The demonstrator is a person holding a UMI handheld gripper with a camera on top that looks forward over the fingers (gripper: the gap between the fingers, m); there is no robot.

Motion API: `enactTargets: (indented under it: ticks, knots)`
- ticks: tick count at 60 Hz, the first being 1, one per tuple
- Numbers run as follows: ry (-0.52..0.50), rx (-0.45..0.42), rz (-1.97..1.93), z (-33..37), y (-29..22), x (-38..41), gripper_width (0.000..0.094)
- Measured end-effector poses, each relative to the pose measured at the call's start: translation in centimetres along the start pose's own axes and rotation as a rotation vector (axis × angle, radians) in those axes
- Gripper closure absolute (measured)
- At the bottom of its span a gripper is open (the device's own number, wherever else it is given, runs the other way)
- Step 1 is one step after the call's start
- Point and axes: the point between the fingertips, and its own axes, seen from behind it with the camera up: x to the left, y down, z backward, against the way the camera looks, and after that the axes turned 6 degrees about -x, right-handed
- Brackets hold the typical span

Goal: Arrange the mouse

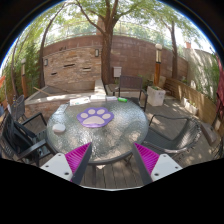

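1. Patio setting, as I see it from the gripper camera: a round glass-topped table (110, 135) stands outdoors on a paved yard, with a long brick wall (85, 60) behind it and a tree trunk (107, 50) rising just beyond the table's far side.
2. On the tabletop I see a white mat printed with a purple paw mark (96, 118), lying near the middle, somewhat toward the far side.
3. A small green object (122, 100) sits at the table's far rim, and a small pale round object (58, 127) lies on the glass off to the left of the paw mat. Either could be the mouse; I cannot tell which, as both are too small to make out.
4. Dark metal chairs (28, 135) stand around the table on both sides, and a white box-like planter (156, 96) stands on the paving beyond the table to the right.
5. My gripper (112, 160) hangs above the near edge of the table with its fingers spread wide, the magenta pads (72, 158) facing each other and nothing between them.
6. The paw mat lies well ahead of the fingers, apart from them.
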Motion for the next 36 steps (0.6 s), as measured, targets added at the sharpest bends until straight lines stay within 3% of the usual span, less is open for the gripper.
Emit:
enactTargets:
  ticks: [20,30,36]
  knots:
    - [-0.029,0.124,0.002,0.7,5.3,3.1,0.0103]
    - [-0.119,0.197,0.016,-1.3,8.5,11.2,0.0097]
    - [-0.176,0.188,0.028,-4.3,8.6,17.9,0.0098]
